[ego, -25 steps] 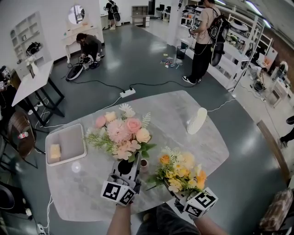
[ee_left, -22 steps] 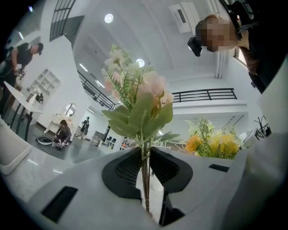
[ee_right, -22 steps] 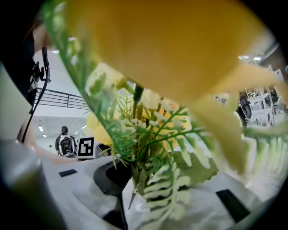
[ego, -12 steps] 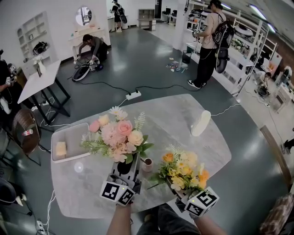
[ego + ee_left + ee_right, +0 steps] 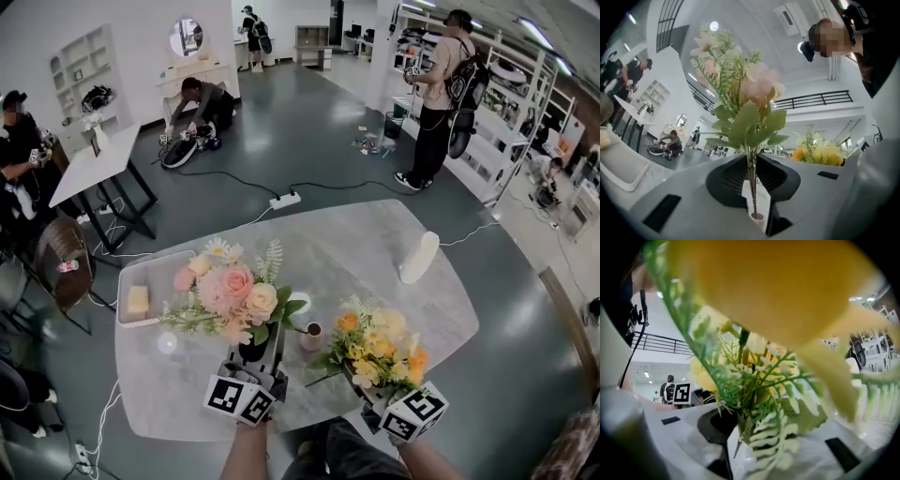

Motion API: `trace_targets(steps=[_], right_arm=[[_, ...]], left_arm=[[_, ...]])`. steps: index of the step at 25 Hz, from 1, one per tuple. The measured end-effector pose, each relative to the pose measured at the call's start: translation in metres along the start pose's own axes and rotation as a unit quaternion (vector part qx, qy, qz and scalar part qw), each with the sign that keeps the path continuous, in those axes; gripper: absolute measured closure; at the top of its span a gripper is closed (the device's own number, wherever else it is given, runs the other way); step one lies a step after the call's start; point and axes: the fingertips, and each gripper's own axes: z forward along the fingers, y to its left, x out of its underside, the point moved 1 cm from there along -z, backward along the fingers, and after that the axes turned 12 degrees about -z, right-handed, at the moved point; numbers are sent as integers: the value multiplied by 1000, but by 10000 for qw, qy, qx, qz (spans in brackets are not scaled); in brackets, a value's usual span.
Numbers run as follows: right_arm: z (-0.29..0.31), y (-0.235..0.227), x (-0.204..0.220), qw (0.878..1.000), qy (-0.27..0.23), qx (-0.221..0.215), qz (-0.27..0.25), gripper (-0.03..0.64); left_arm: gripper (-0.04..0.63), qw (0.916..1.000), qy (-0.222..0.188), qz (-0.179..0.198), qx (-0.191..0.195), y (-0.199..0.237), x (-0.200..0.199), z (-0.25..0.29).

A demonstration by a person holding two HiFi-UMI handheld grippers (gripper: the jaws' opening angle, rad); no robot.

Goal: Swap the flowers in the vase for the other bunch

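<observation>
The pink bunch is clear of the vase and carried above the table, left of the yellow bunch, which is also in the air, to the right. Between and just beyond the two grippers stands the small vase on the marble table, its dark mouth seemingly empty. The left gripper has its jaws drawn narrow, pinching the pink bunch's thin stems low down, so the heads fan out above. The right gripper is closed partway round the thicker bundle at the foot of the yellow bunch; foliage hides one pad there. Both bunches look artificial, so probably light and top-heavy, with springy, wiry stems and soft heads that would crush or shed if squeezed. The place to hold is the bare stem bundle below the leaves, firmly enough that the bunch cannot swivel. The vase looks small and light, likely to tip if the stems go in at a slant, so the yellow bunch wants lowering upright. Further left lie a white tray and, far right, a white oblong object.
</observation>
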Motion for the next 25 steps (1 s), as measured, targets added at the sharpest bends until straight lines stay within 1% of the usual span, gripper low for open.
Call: trace_targets(steps=[3, 11, 16, 25], right_arm=[[5, 11, 7, 10000, -17, -40, -26, 499], [2, 4, -11, 9999, -17, -119, -66, 499], [2, 8, -9, 9999, 7, -122, -79, 499], [-3, 6, -23, 9997, 51, -218, -96, 499]], left_arm=[[526, 10000, -38, 27, -49, 8, -1, -16], [527, 9996, -37, 65, -270, -1, -13, -23], [528, 9993, -37, 57, -368, 2, -13, -36], [529, 9987, -49, 35, -508, -9, -19, -41]])
